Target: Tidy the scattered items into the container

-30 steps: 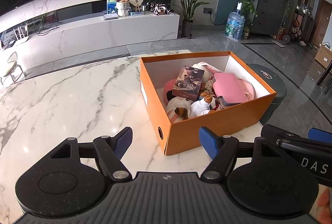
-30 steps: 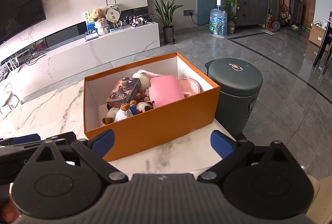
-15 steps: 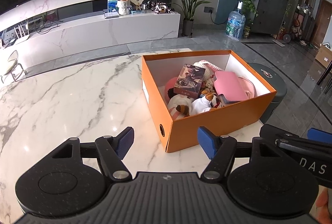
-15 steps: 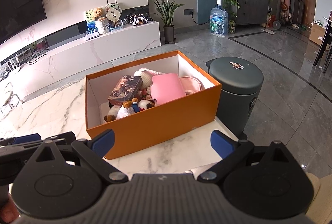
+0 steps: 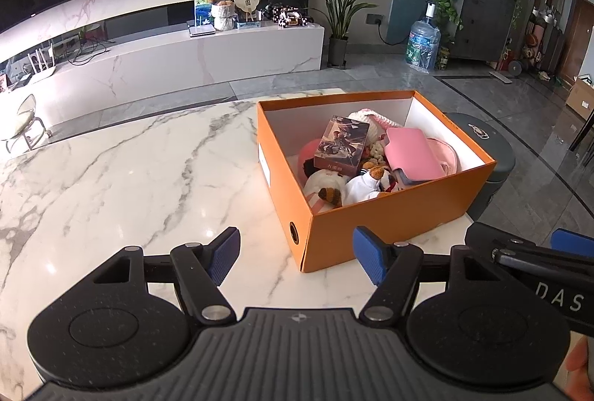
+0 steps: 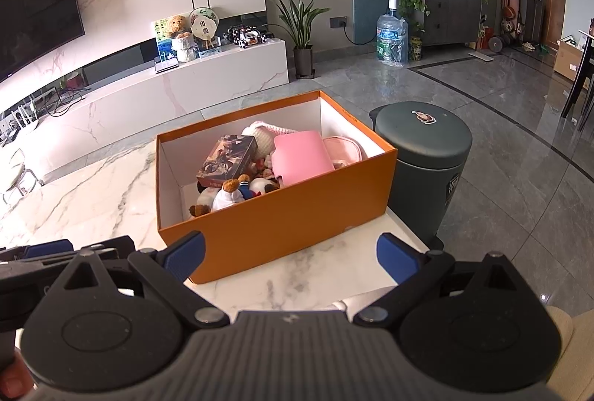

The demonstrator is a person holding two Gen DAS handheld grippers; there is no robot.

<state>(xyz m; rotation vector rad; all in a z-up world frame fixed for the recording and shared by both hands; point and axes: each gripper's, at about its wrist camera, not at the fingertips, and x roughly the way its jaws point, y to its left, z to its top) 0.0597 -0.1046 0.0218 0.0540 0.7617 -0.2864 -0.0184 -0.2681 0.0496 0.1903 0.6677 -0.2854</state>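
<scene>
We see the orange box [image 5: 375, 215] right of centre in the left wrist view, standing on the marble table [image 5: 130, 178] near its right edge, with no loose item left on the bare stone we can see. Its long axis runs from the lower left toward the upper right. We judge it light, stiff cardboard that would dent; best held by the short end walls. Inside, the plush toys [image 5: 356, 185] are soft, while the printed carton [image 5: 341, 144] and pink case [image 5: 412, 152] are rigid. Our left gripper [image 5: 297, 256] and right gripper [image 6: 289, 256] both stand apart, holding nothing.
</scene>
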